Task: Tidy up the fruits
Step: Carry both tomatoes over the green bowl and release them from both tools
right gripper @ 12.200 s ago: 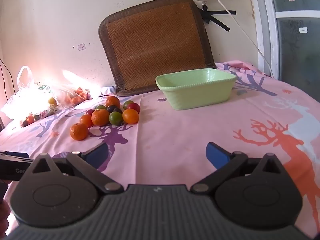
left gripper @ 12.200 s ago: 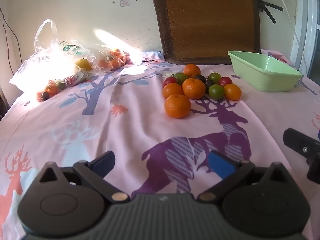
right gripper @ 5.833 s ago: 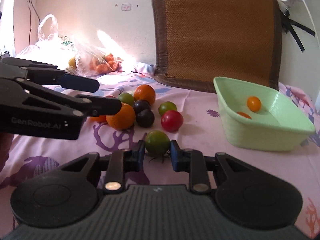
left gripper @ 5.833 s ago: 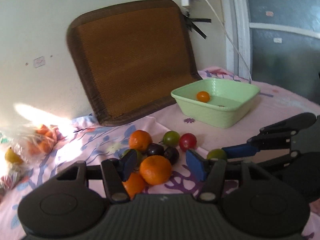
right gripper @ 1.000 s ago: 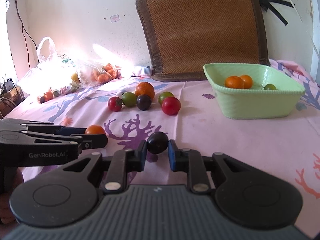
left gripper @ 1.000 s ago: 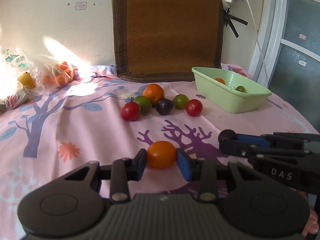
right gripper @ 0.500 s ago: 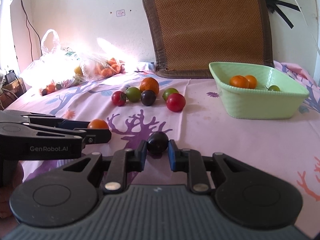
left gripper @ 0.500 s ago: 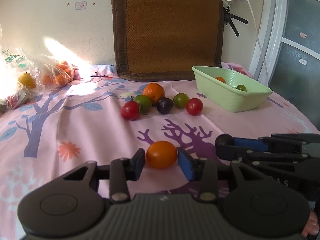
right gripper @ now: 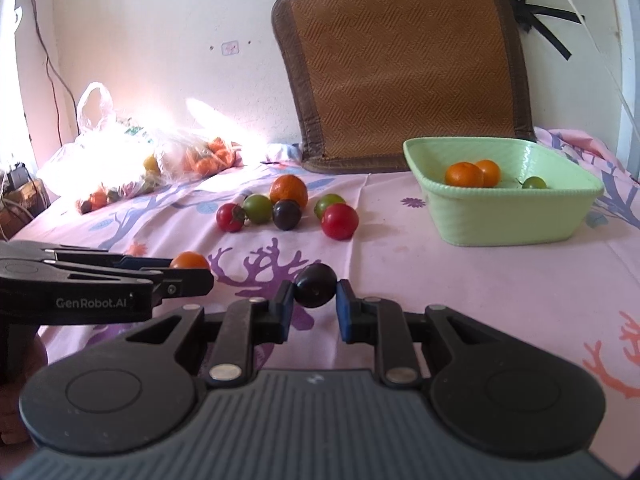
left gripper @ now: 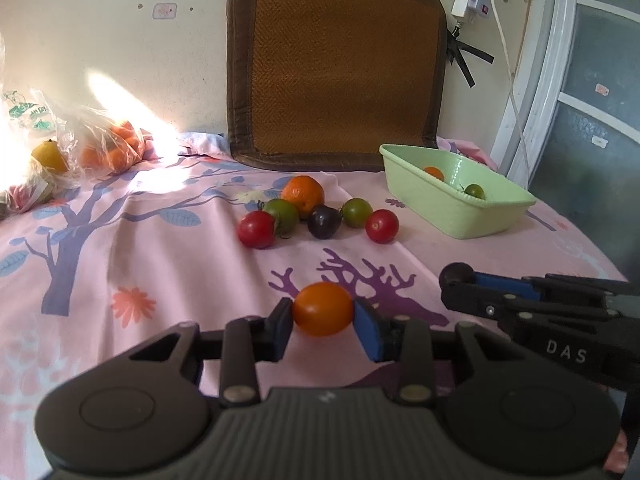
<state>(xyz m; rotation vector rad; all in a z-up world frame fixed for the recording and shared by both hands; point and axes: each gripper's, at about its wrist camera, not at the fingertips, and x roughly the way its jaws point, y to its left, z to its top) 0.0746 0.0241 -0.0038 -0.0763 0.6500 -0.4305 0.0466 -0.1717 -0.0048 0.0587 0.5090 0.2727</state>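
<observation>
My left gripper (left gripper: 322,314) holds a small orange tomato (left gripper: 322,309) just above the pink cloth; its jaws are closing and both pads press on the fruit. My right gripper (right gripper: 315,298) is shut on a dark purple tomato (right gripper: 315,285) close to its right. A mandarin (left gripper: 303,191) lies with red, green and dark tomatoes (left gripper: 256,229) in a loose group mid-cloth. The green basin (left gripper: 452,216) at the right back holds two orange fruits (right gripper: 464,174) and a green tomato (right gripper: 534,183).
Plastic bags of fruit (right gripper: 120,152) lie at the back left by the wall. A brown woven cushion (left gripper: 336,64) leans on the wall behind the group. A white cable (left gripper: 508,60) and a door frame stand at the right.
The left pads stood slightly off the orange tomato half a second ago and now press on it. Neither hand has moved. Since the earliest frames the fruit heap has thinned and the basin has gained fruit.
</observation>
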